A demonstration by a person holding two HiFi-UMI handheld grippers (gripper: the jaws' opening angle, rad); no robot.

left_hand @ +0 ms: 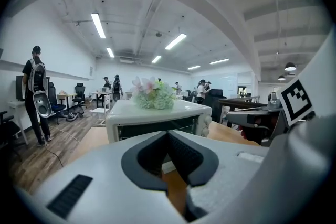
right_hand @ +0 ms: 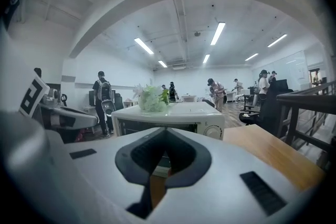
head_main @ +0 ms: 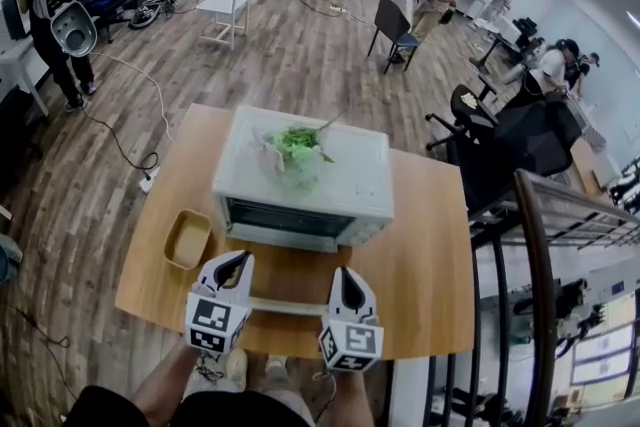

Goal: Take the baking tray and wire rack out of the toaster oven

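A white toaster oven [head_main: 300, 185] stands mid-table with a bunch of flowers [head_main: 295, 145] on its roof. Thin wire bars show in its dark front [left_hand: 157, 127]; I cannot make out a baking tray inside. A white bar [head_main: 285, 305], apparently the handle of the let-down door, lies level just in front of the oven. My left gripper [head_main: 240, 261] and right gripper [head_main: 349, 275] flank that bar near the table's front edge. Both point at the oven, a short way off. The left gripper [left_hand: 168, 134] and right gripper [right_hand: 165, 129] are each shut with nothing between the jaws.
A tan shallow dish [head_main: 187, 238] sits on the wooden table [head_main: 430, 255] left of the oven. A dark railing [head_main: 530, 245] runs close along the table's right side. Several people, chairs [head_main: 395, 27] and desks stand farther off across the wooden floor.
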